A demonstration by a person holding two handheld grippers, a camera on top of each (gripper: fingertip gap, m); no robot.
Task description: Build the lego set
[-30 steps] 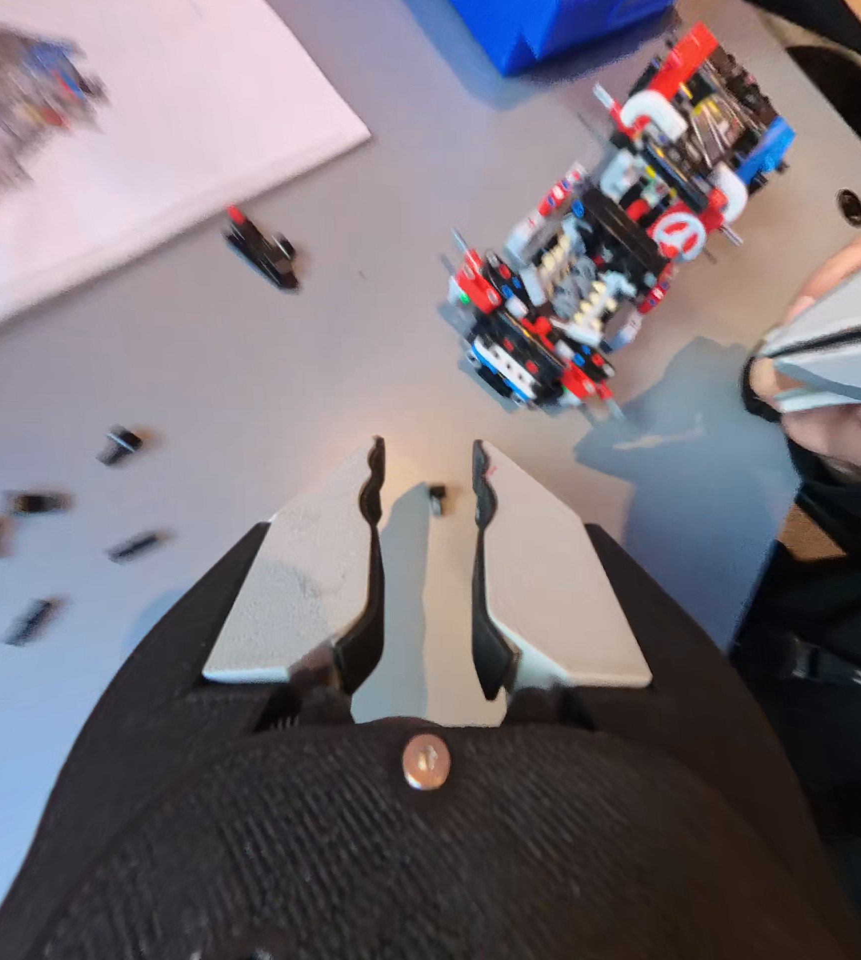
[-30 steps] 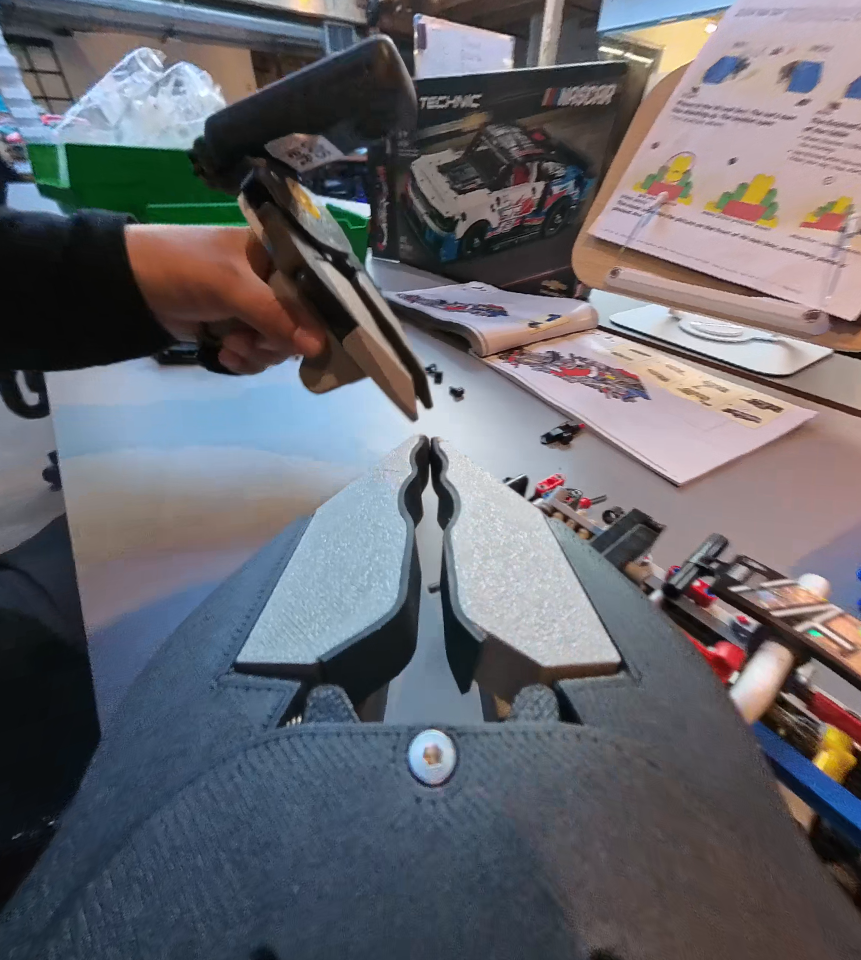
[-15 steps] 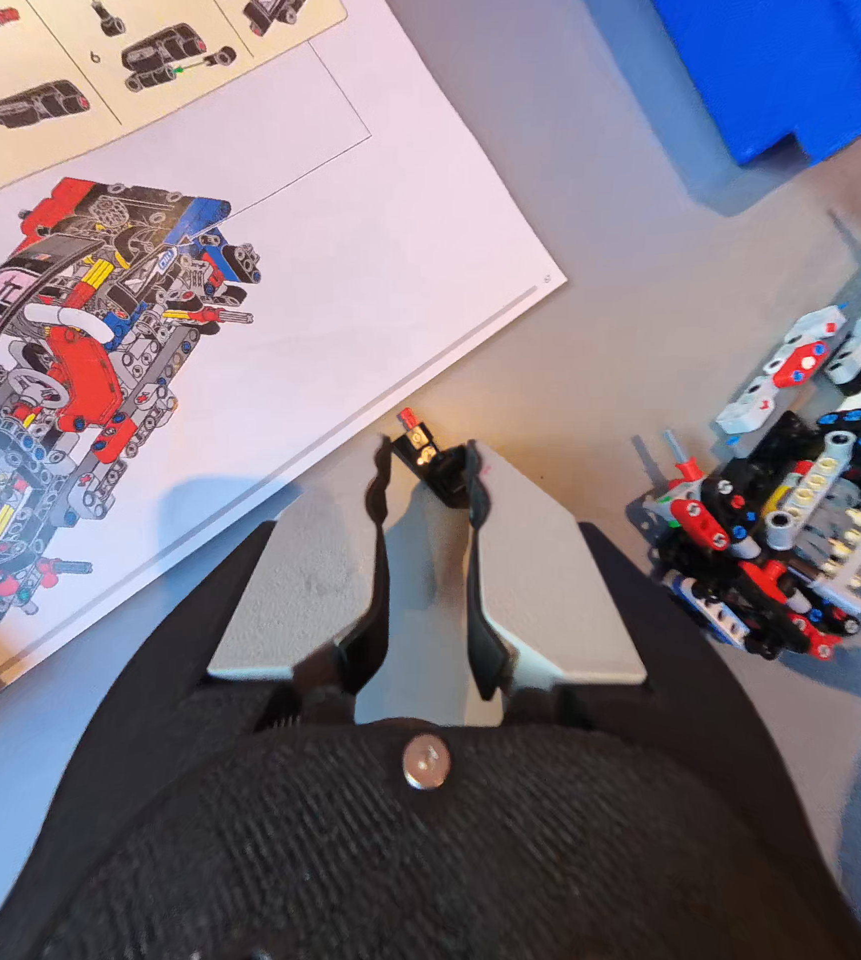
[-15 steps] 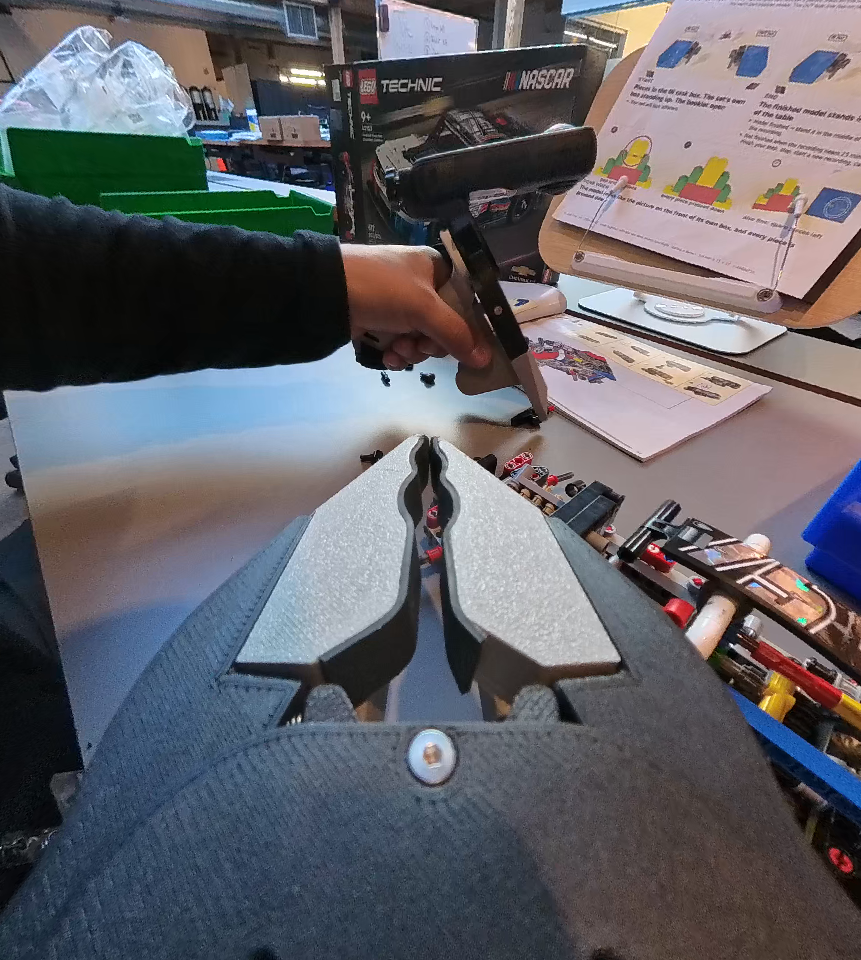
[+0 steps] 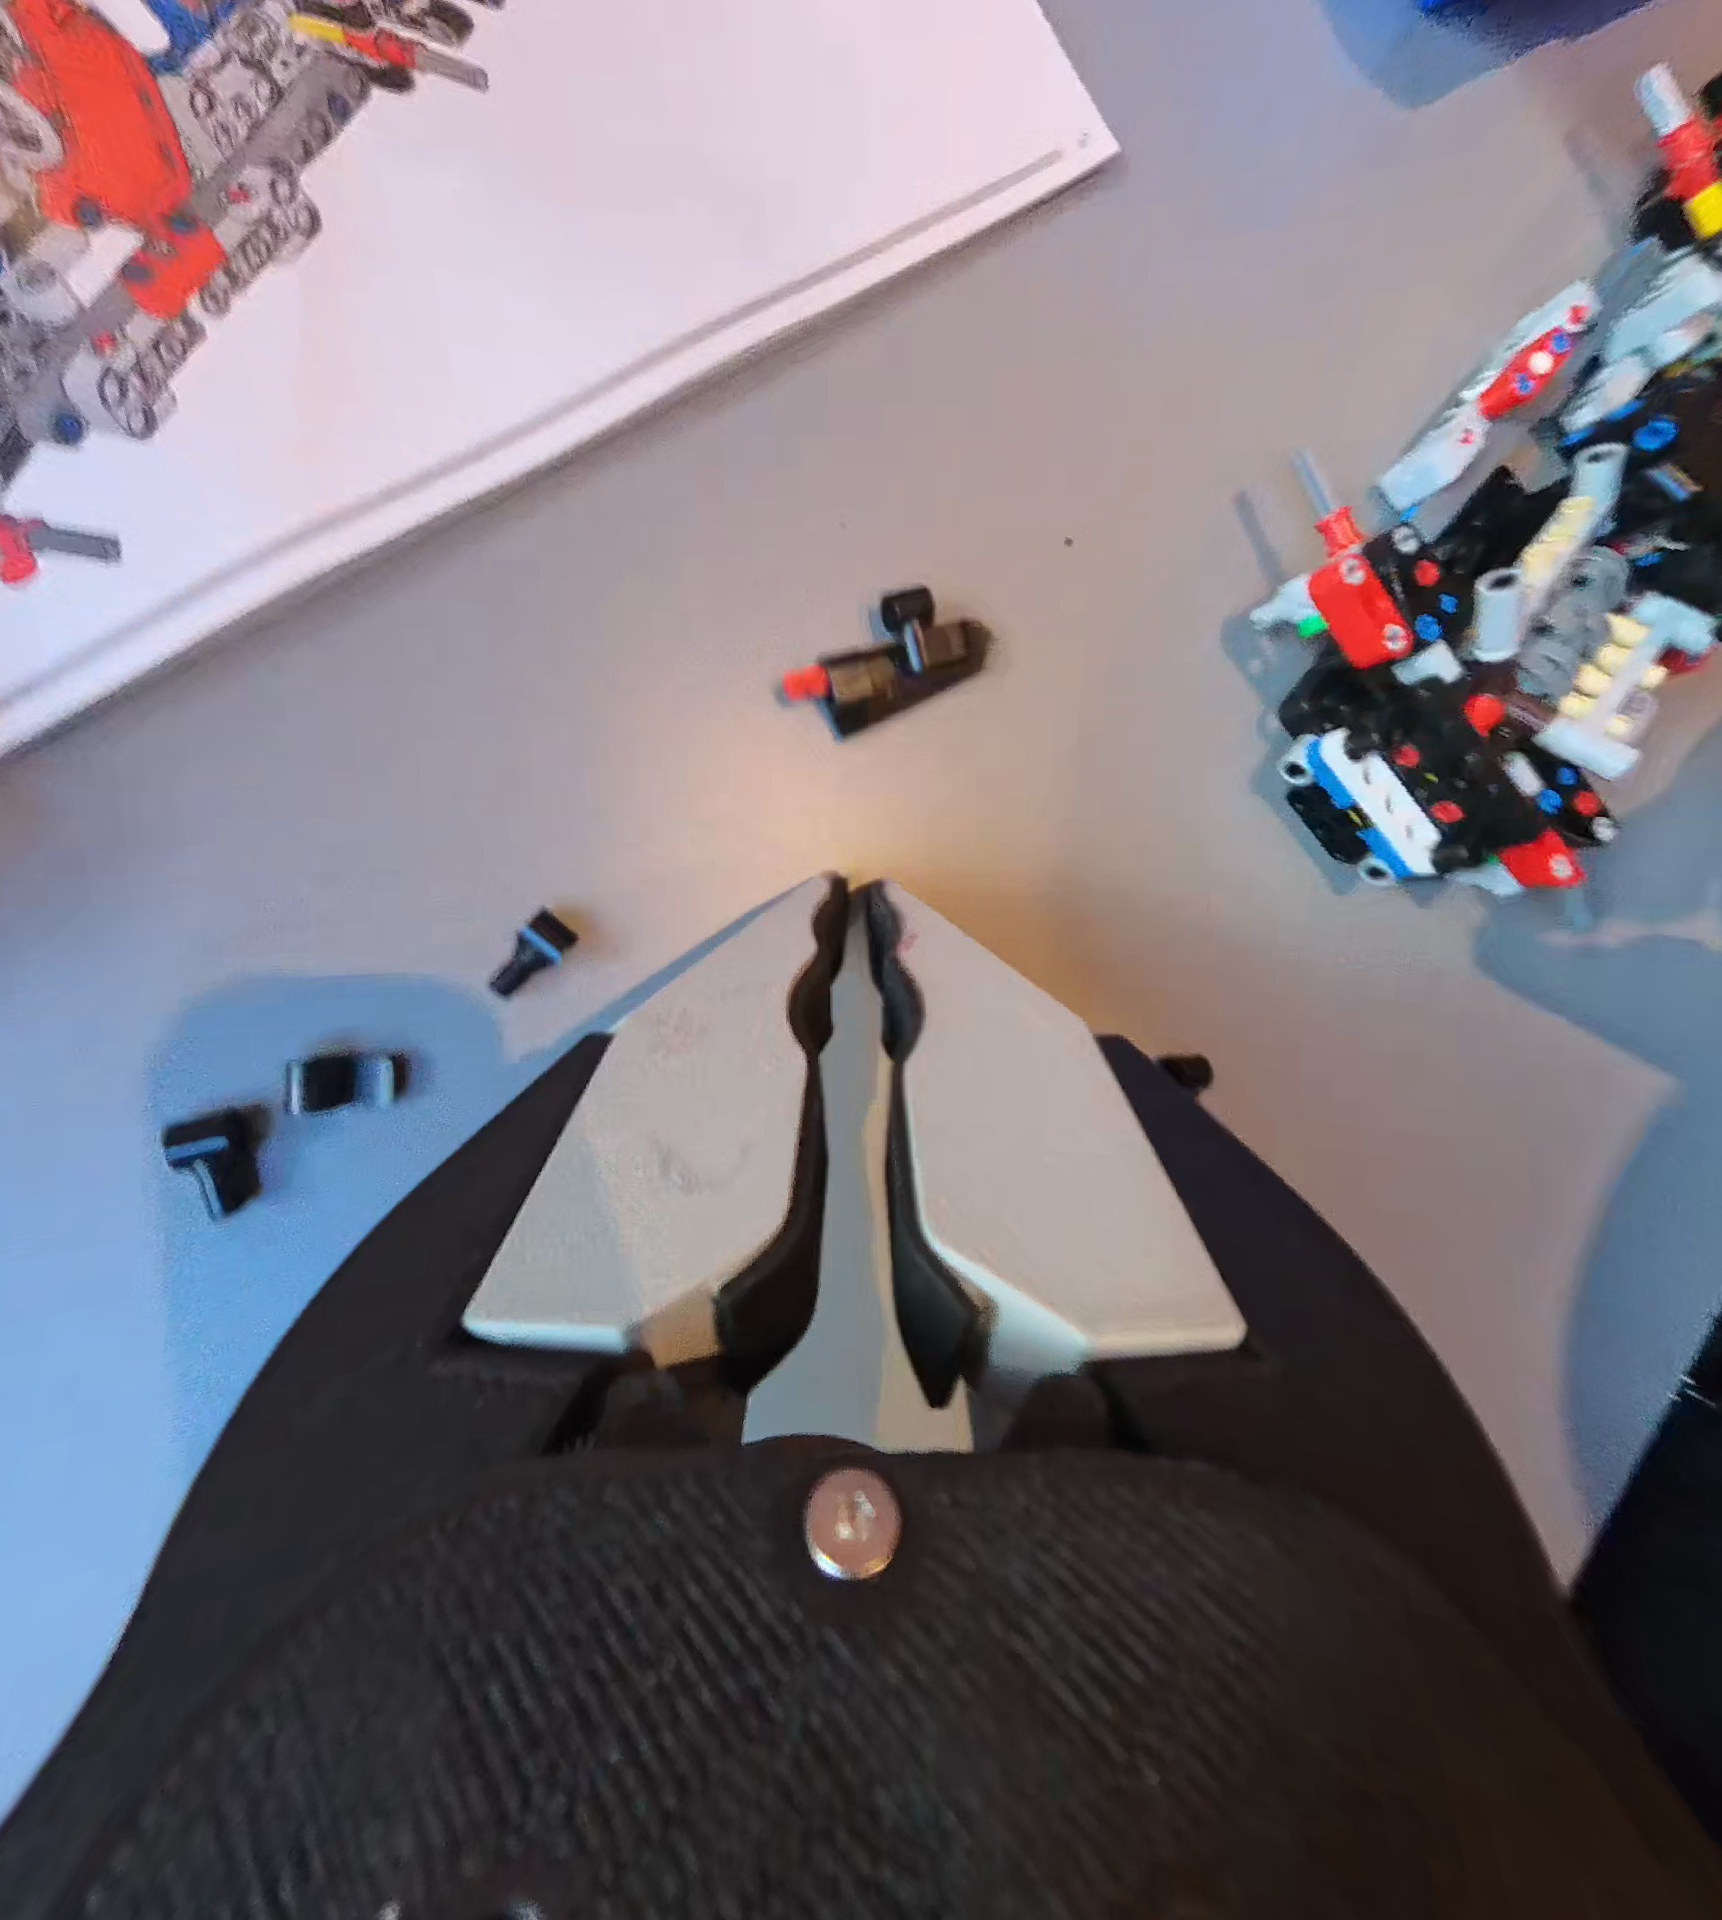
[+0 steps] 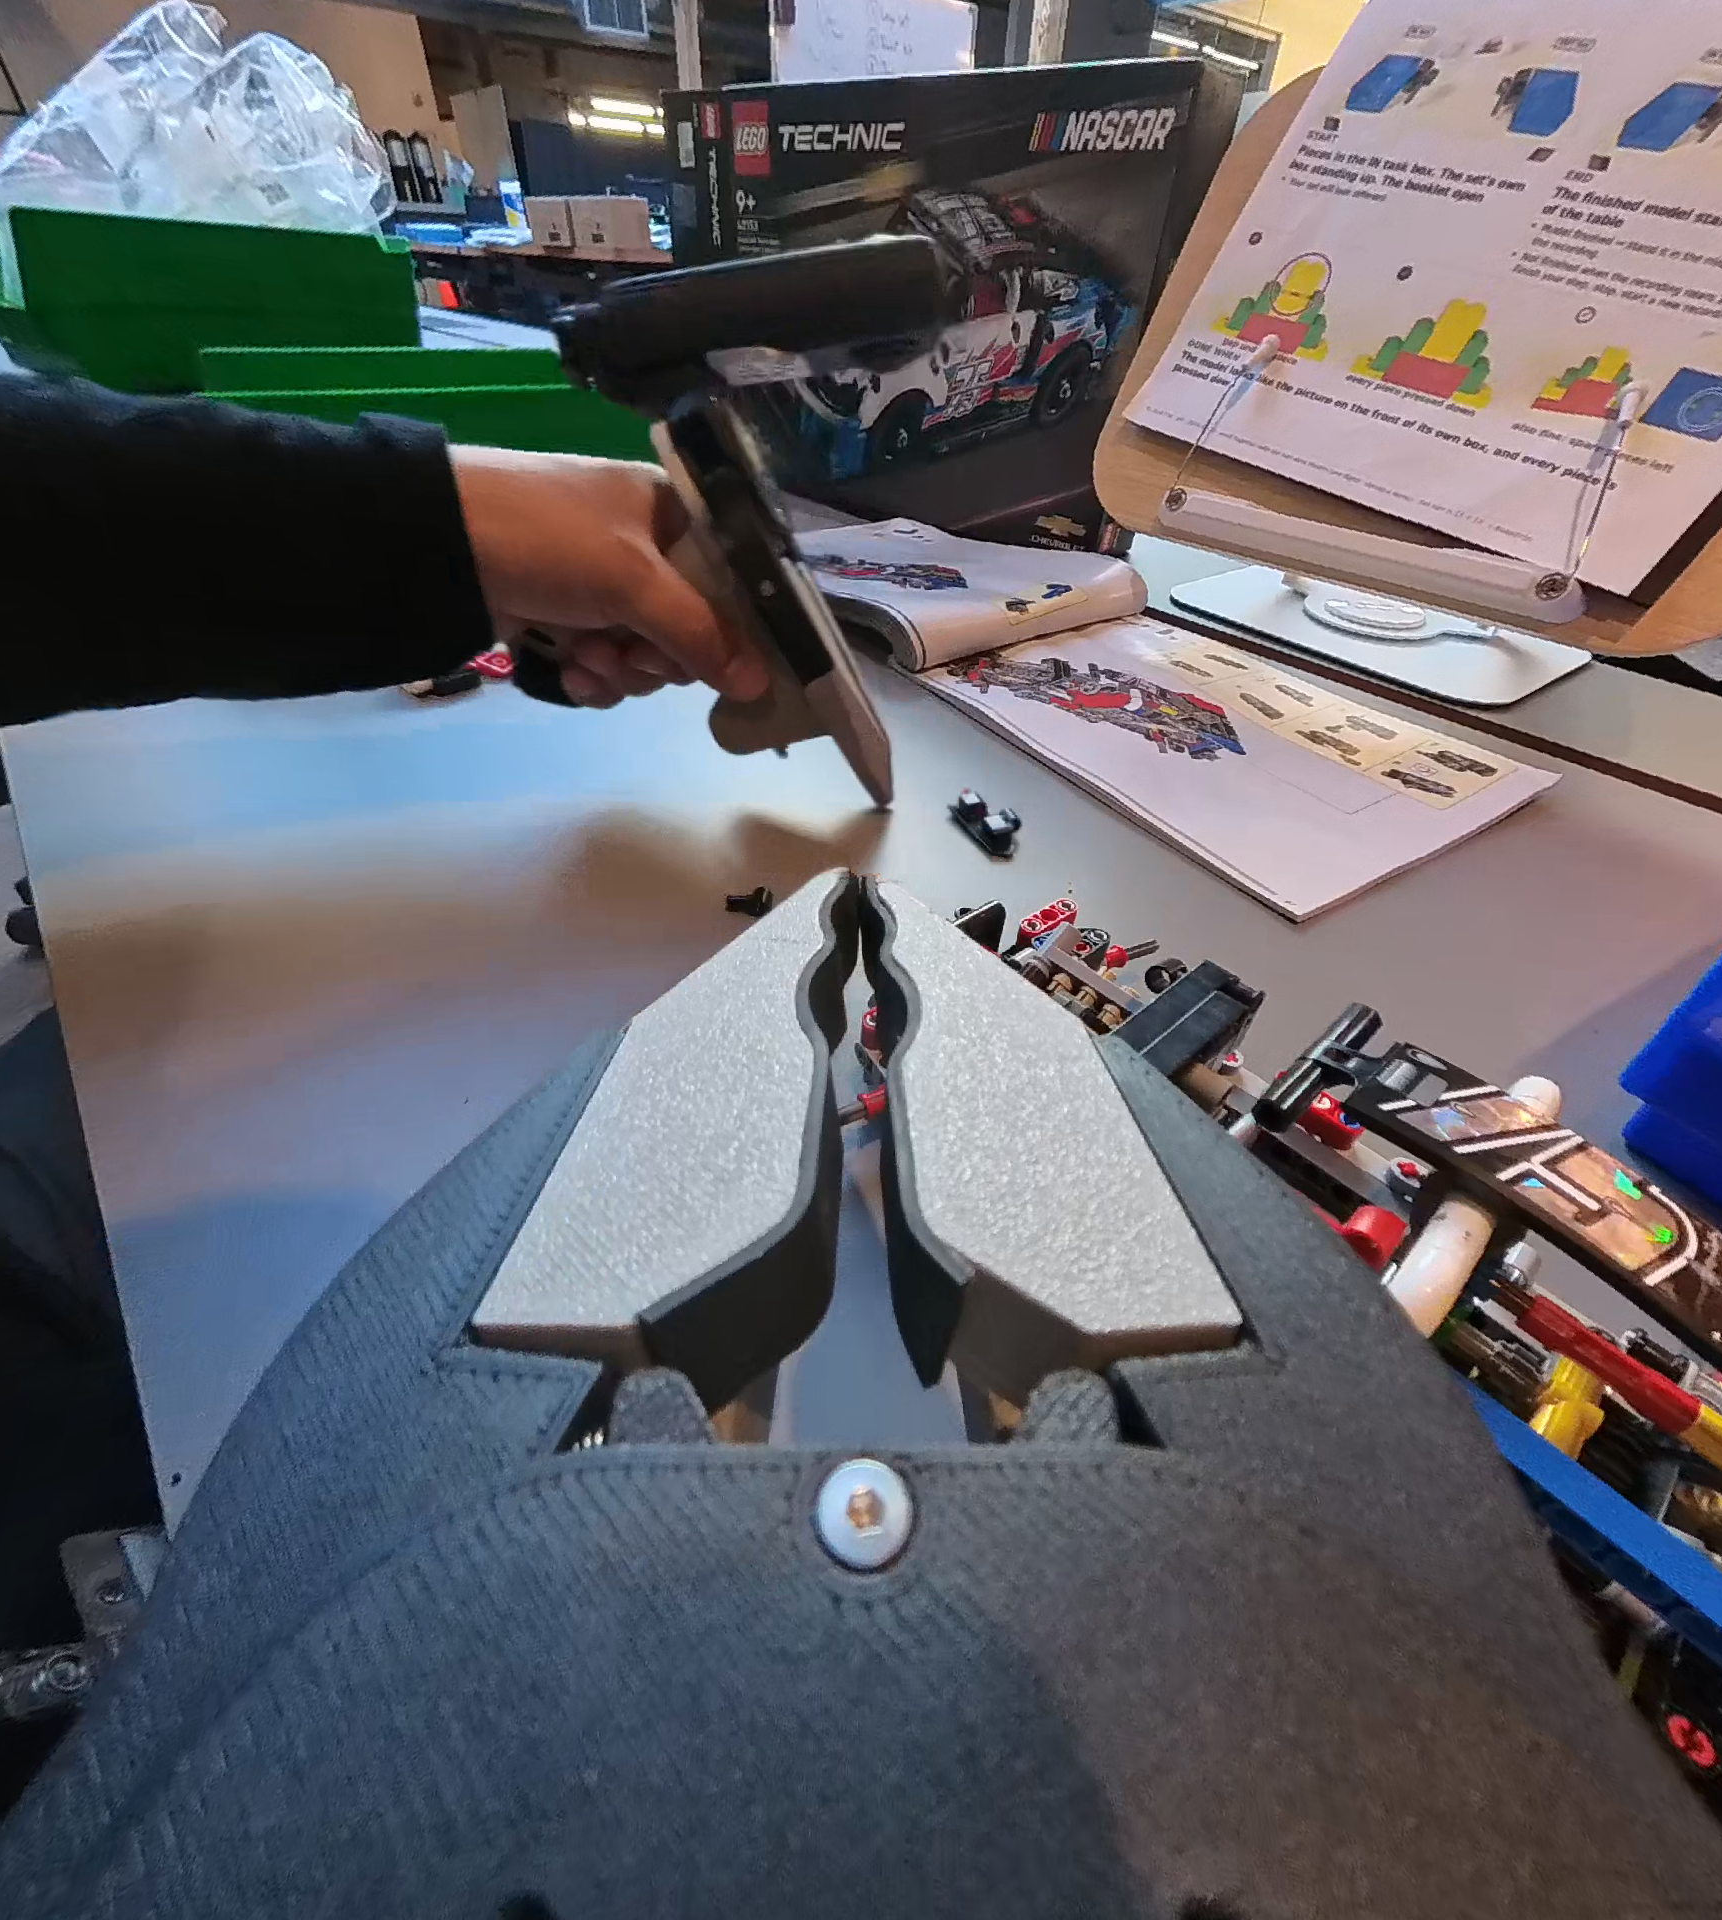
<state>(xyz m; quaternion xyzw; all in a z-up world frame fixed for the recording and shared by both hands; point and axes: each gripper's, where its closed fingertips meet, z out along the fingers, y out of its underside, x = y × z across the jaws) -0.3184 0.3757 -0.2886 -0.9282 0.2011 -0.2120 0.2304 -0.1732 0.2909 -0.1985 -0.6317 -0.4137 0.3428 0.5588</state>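
Left wrist view: closed, empty left tongs [image 5: 849,896] near black piece [image 5: 893,663].

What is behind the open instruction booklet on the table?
Behind the instruction booklet stands the dark set box, upright, showing a car picture. The left gripper and hand hide its lower left corner.

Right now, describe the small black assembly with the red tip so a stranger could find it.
Start at the open instruction booklet on the grey table. Just off its near edge, toward the half-built car, lies the black assembly. Unlike the plain black pins nearby, it has a red tip.
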